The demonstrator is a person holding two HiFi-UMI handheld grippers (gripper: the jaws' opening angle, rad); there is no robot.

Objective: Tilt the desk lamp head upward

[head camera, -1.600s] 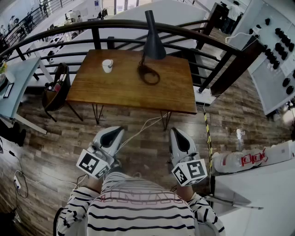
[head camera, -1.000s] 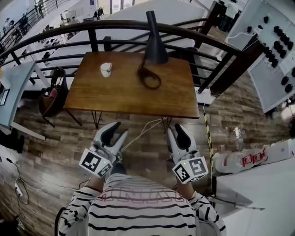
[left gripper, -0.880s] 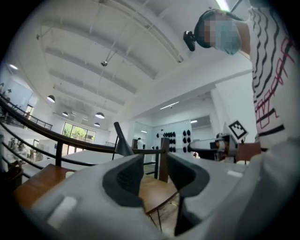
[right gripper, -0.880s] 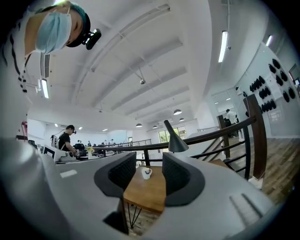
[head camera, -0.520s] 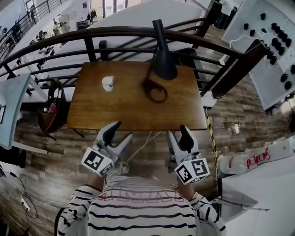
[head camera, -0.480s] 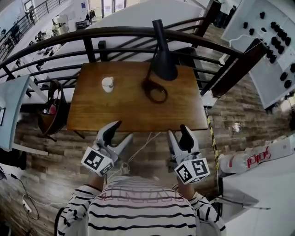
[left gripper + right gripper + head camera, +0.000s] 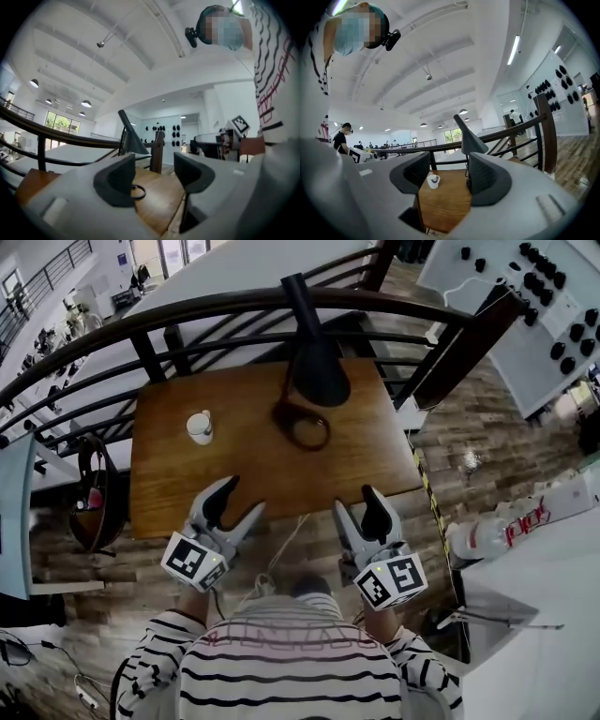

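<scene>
Wood-topped table (image 7: pixel 366 460) takes up the middle of the head view, with a dark railing (image 7: pixel 225 307) curving along its far side. Both grippers hang at its near edge, short of anything on it, so I judge this to be the approach: the tilt has not begun.

The desk lamp (image 7: pixel 317 371) stands toward the table's far right part, close to the railing, its dark ring base (image 7: pixel 301 426) lying flat on the wood. Its head is a cone, and its long axis runs from the narrow tip up by the railing down to the wide mouth. That mouth faces down at the table, just above the ring. In both gripper views the cone leans rather than standing straight.

The left gripper (image 7: pixel 240 498) and right gripper (image 7: pixel 356 501) point toward the table, well apart from the lamp. Their jaws are spreading wider, and each gripper's own view shows only table and lamp far off between them, nothing held. The next move likely calls for reaching across the table, one gripper closing on the cone to swing its mouth upward, perhaps the other steadying the base.

A small white cup (image 7: pixel 199 426) sits left of the ring, clear of that path.
</scene>
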